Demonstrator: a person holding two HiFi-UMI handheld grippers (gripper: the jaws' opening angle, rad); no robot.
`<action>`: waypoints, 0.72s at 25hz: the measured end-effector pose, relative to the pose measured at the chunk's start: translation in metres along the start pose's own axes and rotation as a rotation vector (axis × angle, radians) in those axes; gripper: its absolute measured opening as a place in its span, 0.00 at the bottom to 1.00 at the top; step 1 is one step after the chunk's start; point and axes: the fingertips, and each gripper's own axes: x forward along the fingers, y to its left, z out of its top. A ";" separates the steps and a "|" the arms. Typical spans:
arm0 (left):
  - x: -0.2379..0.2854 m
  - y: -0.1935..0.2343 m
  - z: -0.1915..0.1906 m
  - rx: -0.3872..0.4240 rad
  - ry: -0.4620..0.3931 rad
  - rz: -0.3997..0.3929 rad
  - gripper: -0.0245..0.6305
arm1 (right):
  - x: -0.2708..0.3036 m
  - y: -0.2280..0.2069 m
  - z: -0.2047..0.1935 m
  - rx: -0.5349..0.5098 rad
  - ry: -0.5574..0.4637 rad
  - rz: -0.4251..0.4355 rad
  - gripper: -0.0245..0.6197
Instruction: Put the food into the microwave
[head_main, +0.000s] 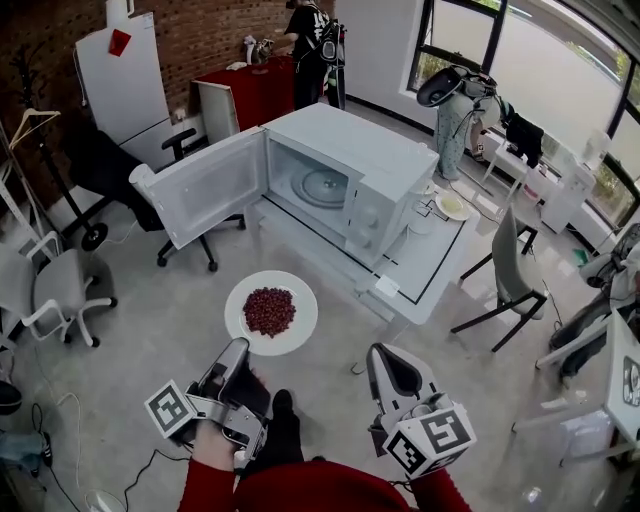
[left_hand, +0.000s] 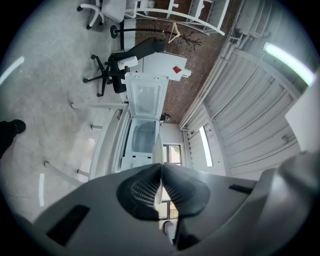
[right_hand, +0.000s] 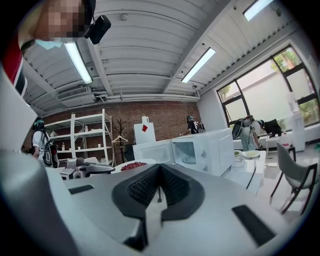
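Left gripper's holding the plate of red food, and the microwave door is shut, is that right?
Not quite: the door is open, swung wide, as the head view shows. The left gripper does hold the plate of red food.

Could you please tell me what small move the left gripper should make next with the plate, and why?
Probably carry the plate forward and level toward the microwave. The left gripper is shut on the plate's near rim, the red food lies loose on it, the door stands open, and the turntable looks bare.
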 end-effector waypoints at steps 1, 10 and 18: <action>0.010 -0.001 0.009 -0.002 0.008 -0.004 0.07 | 0.013 -0.002 0.002 0.001 0.001 -0.007 0.06; 0.095 -0.007 0.082 -0.011 0.075 0.008 0.07 | 0.119 -0.004 0.026 0.001 0.036 -0.034 0.06; 0.143 0.003 0.111 -0.014 0.137 0.023 0.07 | 0.170 -0.009 0.028 -0.023 0.084 -0.077 0.06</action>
